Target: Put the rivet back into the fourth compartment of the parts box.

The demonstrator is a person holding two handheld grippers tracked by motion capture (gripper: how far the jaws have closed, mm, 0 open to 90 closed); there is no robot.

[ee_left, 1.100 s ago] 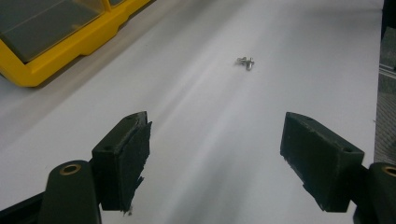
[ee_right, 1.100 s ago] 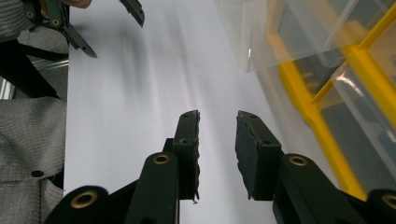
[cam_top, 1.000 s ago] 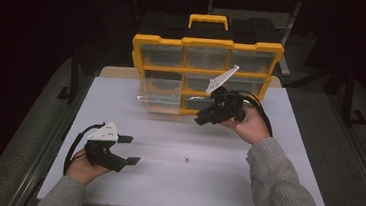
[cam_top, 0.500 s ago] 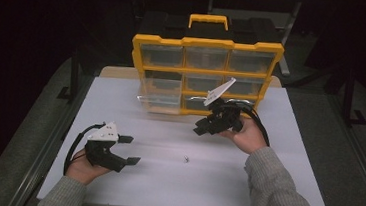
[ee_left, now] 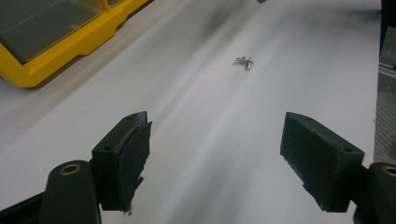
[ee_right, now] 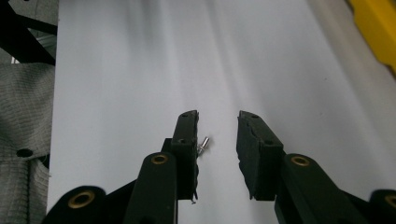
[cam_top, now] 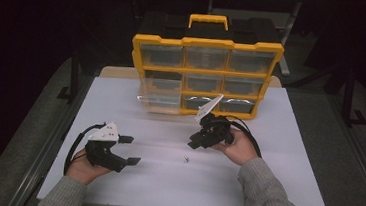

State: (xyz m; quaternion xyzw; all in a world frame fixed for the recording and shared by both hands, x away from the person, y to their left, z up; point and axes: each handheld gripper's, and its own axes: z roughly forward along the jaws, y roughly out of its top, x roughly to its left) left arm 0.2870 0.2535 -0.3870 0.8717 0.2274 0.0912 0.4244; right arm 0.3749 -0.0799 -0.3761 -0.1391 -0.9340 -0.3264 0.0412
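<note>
Lying loose on the white table (cam_top: 283, 192), a tiny metal screw (cam_top: 185, 159) (silvery, short-shanked).

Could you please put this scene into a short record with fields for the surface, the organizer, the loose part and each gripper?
surface: white table
organizer: yellow parts organizer upright at the table's far edge, one clear drawer pulled out at lower left
loose part: small metal screw lying on the table
right gripper: open, above the screw, which shows between the jaws
left gripper: open wide, nothing between the jaws
</note>
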